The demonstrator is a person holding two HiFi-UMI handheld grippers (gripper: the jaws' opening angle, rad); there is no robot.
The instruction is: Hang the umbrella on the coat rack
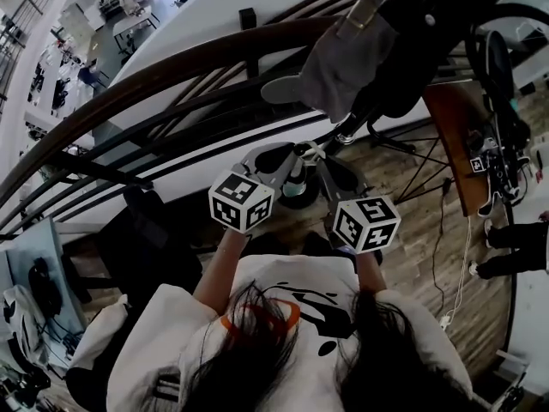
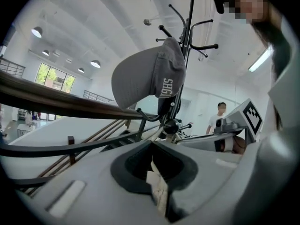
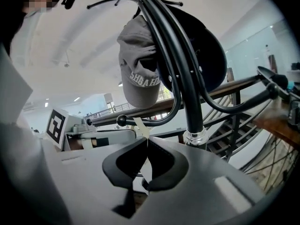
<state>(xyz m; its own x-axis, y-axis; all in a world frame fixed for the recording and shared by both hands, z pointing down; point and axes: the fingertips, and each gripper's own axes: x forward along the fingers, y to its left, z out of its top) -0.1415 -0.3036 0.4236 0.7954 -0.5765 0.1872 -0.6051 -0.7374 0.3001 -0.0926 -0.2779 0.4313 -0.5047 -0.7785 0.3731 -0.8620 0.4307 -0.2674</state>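
Note:
The black coat rack (image 3: pixel 164 55) rises right in front of both grippers, and its curved hooks (image 2: pixel 201 46) end in ball knobs. A grey cap (image 2: pixel 150 76) hangs on one hook, also seen as the grey cap (image 1: pixel 347 63) from above. A black rounded item (image 3: pixel 206 55) hangs behind the pole. I see no umbrella that I can make out in any view. My left gripper (image 2: pixel 158 142) is shut, with a ball knob (image 2: pixel 169 125) just past its tips. My right gripper (image 3: pixel 143 136) is shut too, next to a lower hook's knob (image 3: pixel 122 121) and the pole's chrome collar (image 3: pixel 194 137).
A dark curved stair handrail (image 1: pixel 154 75) runs close behind the rack. A wooden table (image 1: pixel 459 136) with a marker tag stands at the right, over wood flooring with cables. A person (image 2: pixel 218 118) stands in the distance. Dark clothing hangs top right (image 1: pixel 429 33).

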